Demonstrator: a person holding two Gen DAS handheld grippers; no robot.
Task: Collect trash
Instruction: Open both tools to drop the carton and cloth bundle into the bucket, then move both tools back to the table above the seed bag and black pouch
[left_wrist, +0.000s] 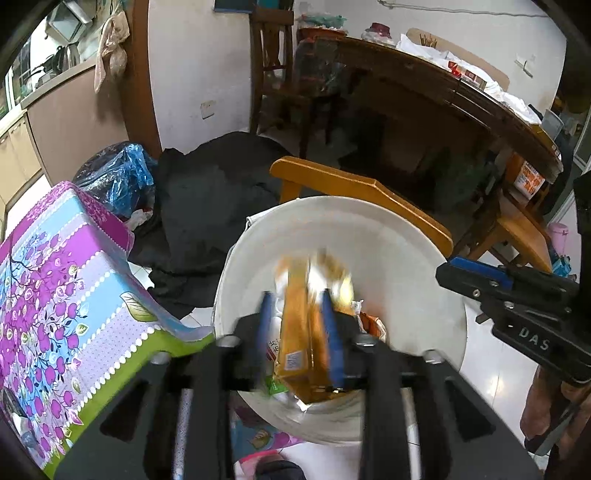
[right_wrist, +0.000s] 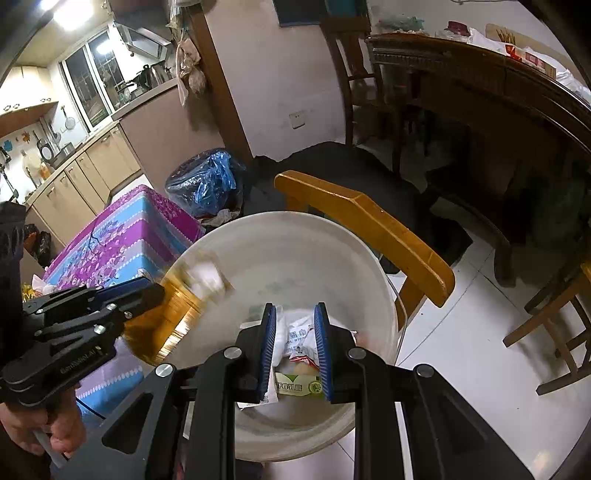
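A white bucket stands on the floor below both grippers, with wrappers and a green-and-white packet at its bottom. My left gripper is over the bucket's left side. Its blue pads stand apart from a motion-blurred yellow-orange box that is between them, above the bucket's mouth. My right gripper hangs over the bucket's middle, open narrowly. Only the trash in the bucket shows through its gap.
A yellow wooden chair back touches the bucket's far rim. A flower-patterned cover lies to the left, and a bag with blue plastic and black cloth behind. A dark wooden table stands at the right.
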